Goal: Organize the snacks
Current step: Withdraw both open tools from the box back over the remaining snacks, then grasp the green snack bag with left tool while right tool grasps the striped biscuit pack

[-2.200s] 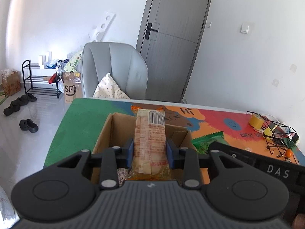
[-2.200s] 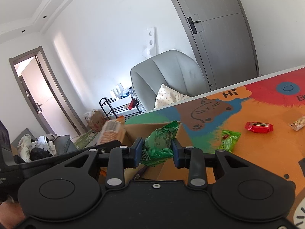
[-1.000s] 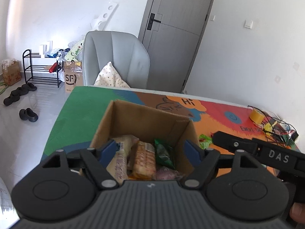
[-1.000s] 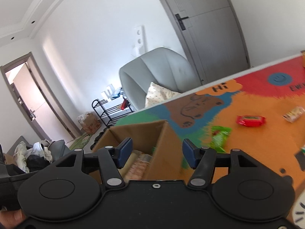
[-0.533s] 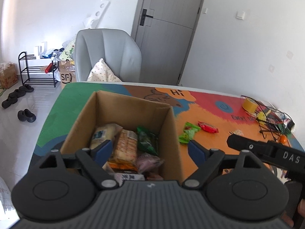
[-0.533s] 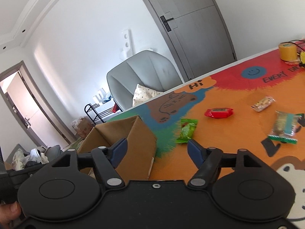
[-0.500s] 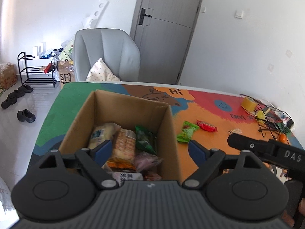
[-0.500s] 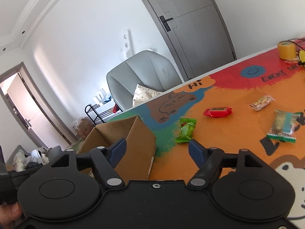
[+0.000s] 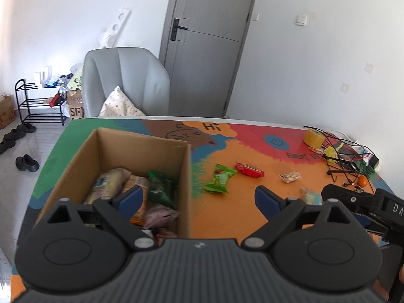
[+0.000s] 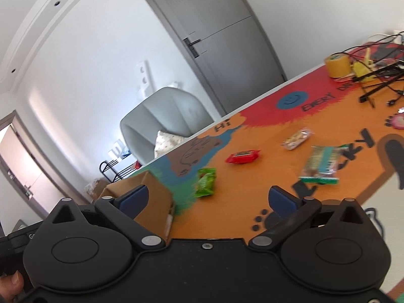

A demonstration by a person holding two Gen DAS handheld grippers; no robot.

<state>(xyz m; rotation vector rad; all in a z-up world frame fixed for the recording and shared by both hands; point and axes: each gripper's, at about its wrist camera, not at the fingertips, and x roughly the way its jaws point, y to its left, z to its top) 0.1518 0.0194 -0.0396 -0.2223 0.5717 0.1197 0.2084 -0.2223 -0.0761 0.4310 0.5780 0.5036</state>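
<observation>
A cardboard box (image 9: 185,179) stands on the colourful table mat and holds several snack packs, among them a green one (image 9: 161,189) and an orange biscuit pack (image 9: 137,202). On the mat lie a green pack (image 9: 219,179) (image 10: 206,182), a red pack (image 9: 250,169) (image 10: 242,157), a small clear pack (image 9: 289,176) (image 10: 296,139) and a green-and-white pack (image 10: 320,168). My left gripper (image 9: 199,199) hovers over the box's right wall, jaws opening, nothing between them. My right gripper (image 10: 207,199) is empty too, jaws opening, aimed at the mat right of the box (image 10: 154,199).
A yellow tape roll (image 9: 313,138) (image 10: 337,65), cables and a wire stand (image 9: 346,156) crowd the table's far right corner. A grey armchair (image 9: 123,80) stands behind the table, with a shoe rack (image 9: 38,101) and shoes on the floor at left.
Both grippers let their snack packs drop into the box, then opened wide. Both have swung to the right, away from the box toward the loose packs on the mat.
</observation>
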